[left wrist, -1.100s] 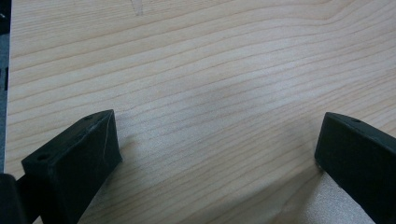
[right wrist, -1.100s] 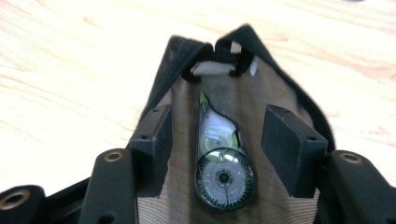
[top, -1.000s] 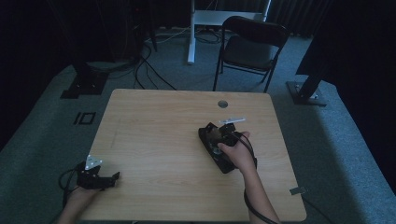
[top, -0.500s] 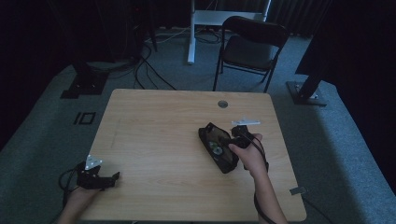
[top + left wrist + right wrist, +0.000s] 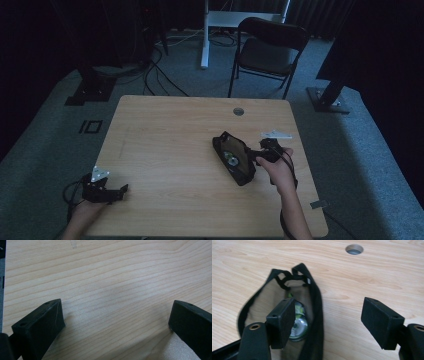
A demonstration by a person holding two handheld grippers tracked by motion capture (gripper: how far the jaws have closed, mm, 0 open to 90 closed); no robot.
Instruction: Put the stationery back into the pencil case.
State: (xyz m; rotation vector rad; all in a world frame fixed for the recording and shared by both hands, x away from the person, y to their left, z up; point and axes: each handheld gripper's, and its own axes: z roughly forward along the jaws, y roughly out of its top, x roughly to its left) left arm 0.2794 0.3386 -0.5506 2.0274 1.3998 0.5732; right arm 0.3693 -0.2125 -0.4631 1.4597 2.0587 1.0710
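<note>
On the tabletop (image 5: 165,145), our right hand-held gripper (image 5: 332,322) just opening beside black pouch (image 5: 234,157), nothing gripped, left hand-held gripper (image 5: 117,322) open.

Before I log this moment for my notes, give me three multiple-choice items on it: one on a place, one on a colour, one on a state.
1. Where does the black pouch lie on the table?
A. right half
B. far left corner
C. on the chair

2. What colour is the strap edging the pouch?
A. red
B. black
C. white

3. How do the right gripper jaws stand?
A. apart
B. clamped on the pouch
C. shut on nothing

Answers: 1 A, the high view shows it right of centre. 2 B, the right gripper view shows a black strap. 3 A, a wide gap shows between them, bare wood beneath.
</note>
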